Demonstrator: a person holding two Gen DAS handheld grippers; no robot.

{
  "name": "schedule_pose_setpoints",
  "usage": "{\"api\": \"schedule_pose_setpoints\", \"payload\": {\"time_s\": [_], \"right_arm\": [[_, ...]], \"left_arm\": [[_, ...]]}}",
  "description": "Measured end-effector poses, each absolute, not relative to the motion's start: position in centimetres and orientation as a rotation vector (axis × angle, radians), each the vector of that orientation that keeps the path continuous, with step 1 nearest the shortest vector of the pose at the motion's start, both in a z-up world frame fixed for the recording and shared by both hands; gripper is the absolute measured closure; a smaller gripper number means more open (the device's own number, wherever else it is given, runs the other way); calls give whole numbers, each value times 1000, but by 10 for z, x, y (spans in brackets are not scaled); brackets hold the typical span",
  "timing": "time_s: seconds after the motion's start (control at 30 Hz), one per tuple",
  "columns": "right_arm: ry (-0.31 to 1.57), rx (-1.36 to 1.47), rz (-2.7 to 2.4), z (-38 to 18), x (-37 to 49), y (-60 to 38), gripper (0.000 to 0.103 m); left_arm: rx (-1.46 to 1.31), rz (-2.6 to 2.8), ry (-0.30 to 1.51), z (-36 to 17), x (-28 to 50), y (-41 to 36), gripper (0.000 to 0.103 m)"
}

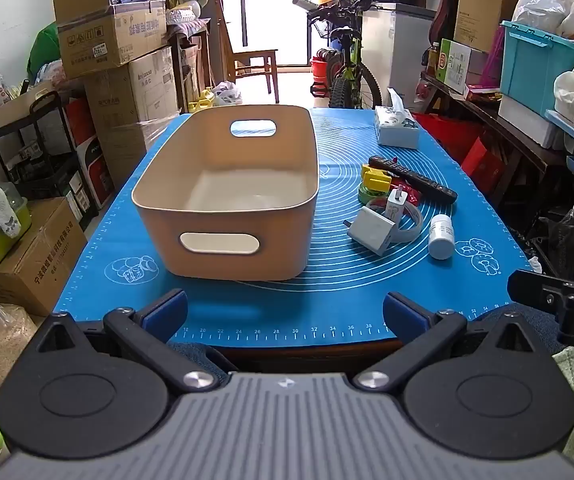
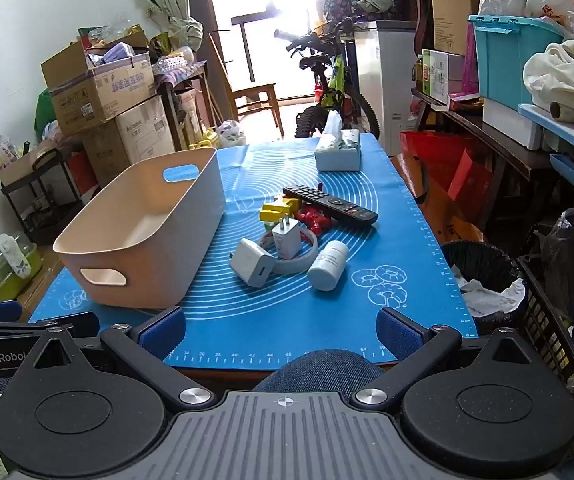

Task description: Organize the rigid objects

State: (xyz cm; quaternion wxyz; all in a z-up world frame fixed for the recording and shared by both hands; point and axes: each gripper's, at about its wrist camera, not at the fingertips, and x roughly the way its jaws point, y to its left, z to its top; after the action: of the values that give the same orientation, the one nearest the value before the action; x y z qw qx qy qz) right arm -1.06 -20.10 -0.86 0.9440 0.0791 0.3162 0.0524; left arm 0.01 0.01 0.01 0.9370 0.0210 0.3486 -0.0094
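The basket (image 1: 227,200) stood empty on the blue mat (image 1: 247,320), straight ahead of my left tool (image 1: 285,314) and ahead and to the left of my right tool (image 2: 281,332). The loose things lay in a cluster to the right of the basket, ahead of my right tool. Nearest to that tool were a white charger (image 2: 251,262) and a small white bottle (image 2: 328,266) lying on its side, just beside each other. A second white plug (image 2: 286,236) stood prongs up behind the charger, resting on a pale ring of tape (image 2: 307,256). Beyond them were yellow pieces (image 2: 277,210), a red toy (image 2: 315,218) and a black remote (image 2: 329,204), the remote lying partly across the red toy. A tissue box (image 2: 337,154) sat well apart at the far end of the mat.

Both my tools were spread wide with nothing between the blue pads, and both hovered over the near edge of the table (image 1: 307,354), apart from every object. My left tool showed at the left edge of the right wrist view, my right tool at the right edge of the left wrist view. My knee in dark denim (image 2: 315,368) showed just under the right tool. Around the table stood cardboard boxes (image 1: 111,36), a bicycle (image 1: 347,68) and a wooden chair (image 1: 253,64).
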Motion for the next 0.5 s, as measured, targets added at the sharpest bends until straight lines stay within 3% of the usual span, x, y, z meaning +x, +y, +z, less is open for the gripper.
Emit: {"api": "schedule_pose_setpoints", "payload": {"time_s": [0.5], "right_arm": [[640, 160, 106, -9, -11, -201, 2]], "left_arm": [[45, -18, 708, 0, 0, 0, 1]]}}
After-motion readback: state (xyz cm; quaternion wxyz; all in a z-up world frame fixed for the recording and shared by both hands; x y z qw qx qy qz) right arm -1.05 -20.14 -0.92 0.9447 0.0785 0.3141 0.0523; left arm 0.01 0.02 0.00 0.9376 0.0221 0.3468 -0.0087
